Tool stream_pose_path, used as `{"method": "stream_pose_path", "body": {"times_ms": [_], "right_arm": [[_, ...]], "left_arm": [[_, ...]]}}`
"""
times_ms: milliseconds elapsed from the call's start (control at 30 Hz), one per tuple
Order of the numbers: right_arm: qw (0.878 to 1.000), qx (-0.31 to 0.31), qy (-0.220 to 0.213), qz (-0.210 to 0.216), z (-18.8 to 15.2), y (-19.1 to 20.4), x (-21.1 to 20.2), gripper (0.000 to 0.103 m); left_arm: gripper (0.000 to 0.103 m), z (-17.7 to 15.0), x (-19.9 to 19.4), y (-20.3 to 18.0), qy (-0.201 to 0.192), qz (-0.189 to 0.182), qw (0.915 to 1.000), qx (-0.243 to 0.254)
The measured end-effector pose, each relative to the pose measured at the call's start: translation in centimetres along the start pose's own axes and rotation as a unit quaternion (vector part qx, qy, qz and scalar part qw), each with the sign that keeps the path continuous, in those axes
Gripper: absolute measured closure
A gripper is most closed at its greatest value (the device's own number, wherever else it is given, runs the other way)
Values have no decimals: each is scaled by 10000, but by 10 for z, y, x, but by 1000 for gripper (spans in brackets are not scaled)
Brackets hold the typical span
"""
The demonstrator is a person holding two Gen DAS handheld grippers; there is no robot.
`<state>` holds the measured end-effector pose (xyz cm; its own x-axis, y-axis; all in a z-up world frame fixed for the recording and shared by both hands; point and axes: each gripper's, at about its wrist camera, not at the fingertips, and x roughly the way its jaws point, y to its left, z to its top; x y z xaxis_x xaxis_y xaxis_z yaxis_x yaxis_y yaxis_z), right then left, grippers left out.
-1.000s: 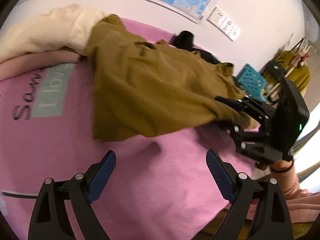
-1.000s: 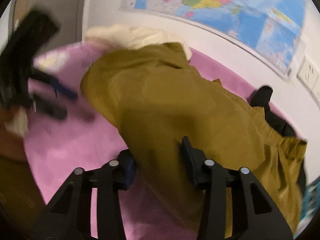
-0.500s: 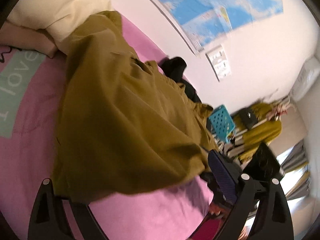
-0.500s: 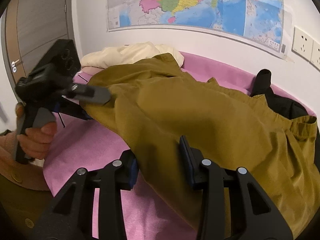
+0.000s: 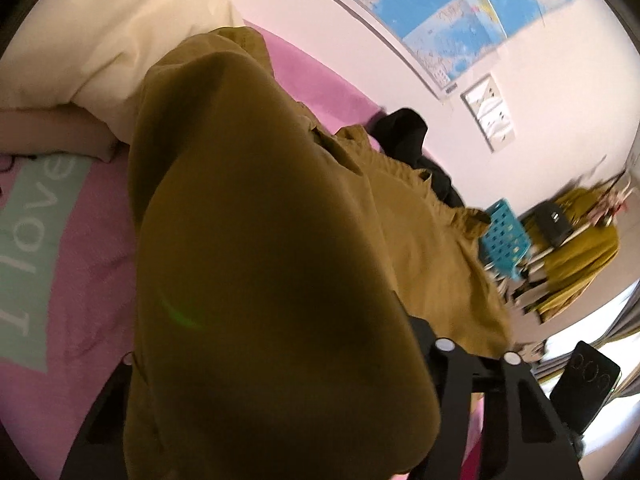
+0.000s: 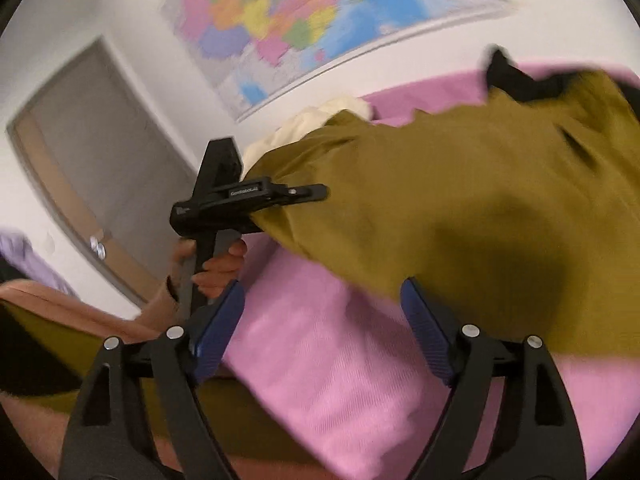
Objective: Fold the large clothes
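- The right gripper (image 6: 320, 320) has just been opening: half a second ago its pads pinched the near edge of the olive garment (image 6: 460, 208); now the jaws stand wide with only the pink blanket (image 6: 328, 360) between them, the garment just beyond its right pad (image 6: 424, 324).
- The left gripper (image 6: 312, 192) has just been closing, with garment cloth between its jaws. In the right wrist view it clamps the garment's left end and holds it raised above the blanket; in its own view cloth drapes over and hides the fingers.
- Judgement: the grip has passed from right to left, freeing the right gripper to take another edge for the next fold.
- The garment lies across the blanket, its far end beside the cream pillow (image 5: 100, 40), a black cloth (image 5: 404, 132) behind it.
- Beyond the garment stands a blue perforated basket (image 5: 504, 236); its contents cannot be made out.
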<state>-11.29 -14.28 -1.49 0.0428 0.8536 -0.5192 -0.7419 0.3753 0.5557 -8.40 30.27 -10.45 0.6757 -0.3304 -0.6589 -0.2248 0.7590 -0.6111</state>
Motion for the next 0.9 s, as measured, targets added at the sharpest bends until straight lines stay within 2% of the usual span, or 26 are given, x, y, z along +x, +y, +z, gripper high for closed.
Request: {"method": "stream_pose_path", "body": {"times_ms": [133,267,333,433,567,733,800,900], "right_arm": [[9919,1181,-366,-304,-34,-32,-42,20],[9679,2251,-909,-647,-49,-68,-63,20],[9594,2521,-1049,-701,-50,-78,-64,20],[9550,2548,-1183,-956,-40,-82,-63,13],[9448,2533,-1150,-1733,-29,-86,-56,13],[9253,2732,-1595,-2092,-20,-97,-49,10],[9202,2746,-1706,-2208,-15,-99,-45,5],[9135,2760,-1852,-2347,-8,-100,-36,5]], "left_arm": [[45,1,1,-5,12,99,9999,107],[46,6,4,-14,8,185,9996,219],[46,7,4,-16,38,195,9994,276],[46,9,5,-20,79,168,9993,322],[45,7,6,-20,88,162,9992,357],[44,-2,0,-14,76,215,9988,442],[44,-2,3,-17,71,261,9984,489],[43,-2,4,-20,79,333,9979,549]]}}
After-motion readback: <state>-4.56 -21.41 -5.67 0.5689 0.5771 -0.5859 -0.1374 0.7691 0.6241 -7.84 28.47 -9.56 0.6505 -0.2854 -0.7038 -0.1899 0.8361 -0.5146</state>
